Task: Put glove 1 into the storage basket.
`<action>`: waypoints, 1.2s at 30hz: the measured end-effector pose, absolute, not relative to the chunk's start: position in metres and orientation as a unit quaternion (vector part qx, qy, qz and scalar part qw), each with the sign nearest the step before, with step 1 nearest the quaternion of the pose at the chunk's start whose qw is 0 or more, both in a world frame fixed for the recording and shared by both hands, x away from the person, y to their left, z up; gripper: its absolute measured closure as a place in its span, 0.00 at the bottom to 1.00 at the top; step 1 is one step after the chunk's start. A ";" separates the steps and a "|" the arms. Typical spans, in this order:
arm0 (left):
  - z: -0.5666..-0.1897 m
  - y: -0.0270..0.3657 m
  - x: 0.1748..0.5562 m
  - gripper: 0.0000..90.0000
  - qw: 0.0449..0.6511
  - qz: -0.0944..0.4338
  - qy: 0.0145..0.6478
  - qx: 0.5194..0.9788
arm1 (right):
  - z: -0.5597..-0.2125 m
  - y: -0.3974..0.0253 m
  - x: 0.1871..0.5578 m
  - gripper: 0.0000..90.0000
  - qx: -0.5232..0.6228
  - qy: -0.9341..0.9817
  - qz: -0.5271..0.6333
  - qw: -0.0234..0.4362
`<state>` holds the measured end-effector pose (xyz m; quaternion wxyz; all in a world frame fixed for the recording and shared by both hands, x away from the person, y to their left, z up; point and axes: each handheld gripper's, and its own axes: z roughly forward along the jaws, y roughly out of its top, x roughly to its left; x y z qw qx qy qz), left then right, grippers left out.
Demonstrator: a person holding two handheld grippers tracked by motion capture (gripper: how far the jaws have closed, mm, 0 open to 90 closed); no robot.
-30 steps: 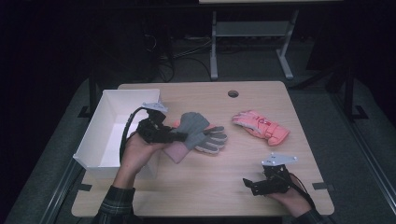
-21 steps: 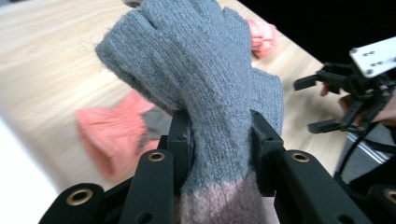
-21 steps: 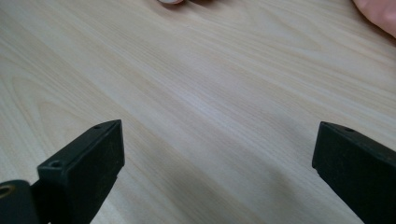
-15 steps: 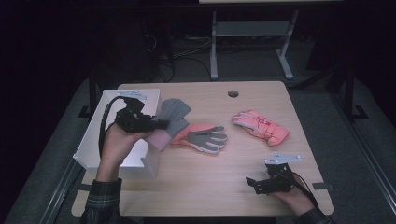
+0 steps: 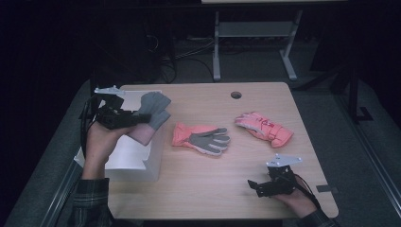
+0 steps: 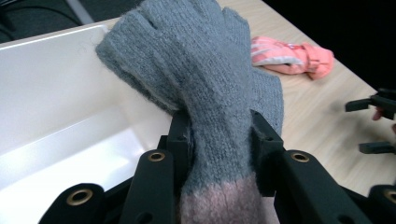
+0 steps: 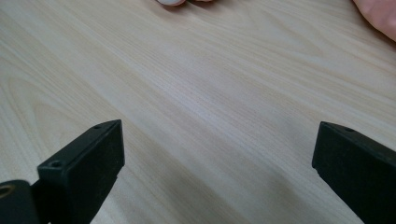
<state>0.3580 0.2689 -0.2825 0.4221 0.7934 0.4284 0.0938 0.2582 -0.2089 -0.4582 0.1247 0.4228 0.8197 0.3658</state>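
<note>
Clamping grey glove (image 6: 205,88) | left tool (image 6: 219,140) | fingers point away | right tool (image 7: 215,154) apart

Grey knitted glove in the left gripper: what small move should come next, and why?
Probably open the left gripper and drop the grey knitted glove into the white rectangular box: the glove hangs clamped at the box's edge, partly above its open inside.

Left tongs (image 5: 137,118) raised, jaws clamped, right tongs (image 5: 253,186) low, jaws wide apart
</note>
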 end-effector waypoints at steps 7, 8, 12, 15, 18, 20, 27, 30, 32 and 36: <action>-0.288 0.290 0.363 0.74 0.417 0.111 0.454 0.780 | -0.460 -0.207 0.258 0.02 0.422 0.821 0.366 0.122; -0.288 0.291 0.363 0.74 0.416 0.112 0.455 0.780 | -0.460 -0.208 0.258 0.02 0.421 0.822 0.365 0.121; -0.293 0.299 0.366 0.74 0.412 0.122 0.467 0.773 | -0.460 -0.208 0.259 0.02 0.419 0.822 0.365 0.121; -0.298 0.304 0.370 0.74 0.408 0.126 0.477 0.769 | -0.460 -0.208 0.259 0.02 0.420 0.821 0.366 0.123; -0.305 0.307 0.375 0.74 0.389 0.139 0.487 0.770 | -0.460 -0.208 0.258 0.02 0.420 0.820 0.368 0.124; -0.312 0.310 0.378 0.74 0.381 0.143 0.494 0.769 | -0.459 -0.207 0.259 0.02 0.417 0.821 0.369 0.126; -0.335 0.319 0.389 0.74 0.360 0.145 0.515 0.764 | -0.459 -0.207 0.258 0.02 0.413 0.822 0.372 0.126; -0.343 0.323 0.392 0.74 0.353 0.147 0.518 0.766 | -0.459 -0.207 0.258 0.02 0.414 0.822 0.371 0.125; -0.349 0.326 0.394 0.74 0.352 0.148 0.518 0.765 | -0.459 -0.207 0.258 0.02 0.412 0.823 0.371 0.125; -0.362 0.332 0.397 0.74 0.338 0.148 0.528 0.765 | -0.459 -0.207 0.258 0.02 0.408 0.824 0.372 0.127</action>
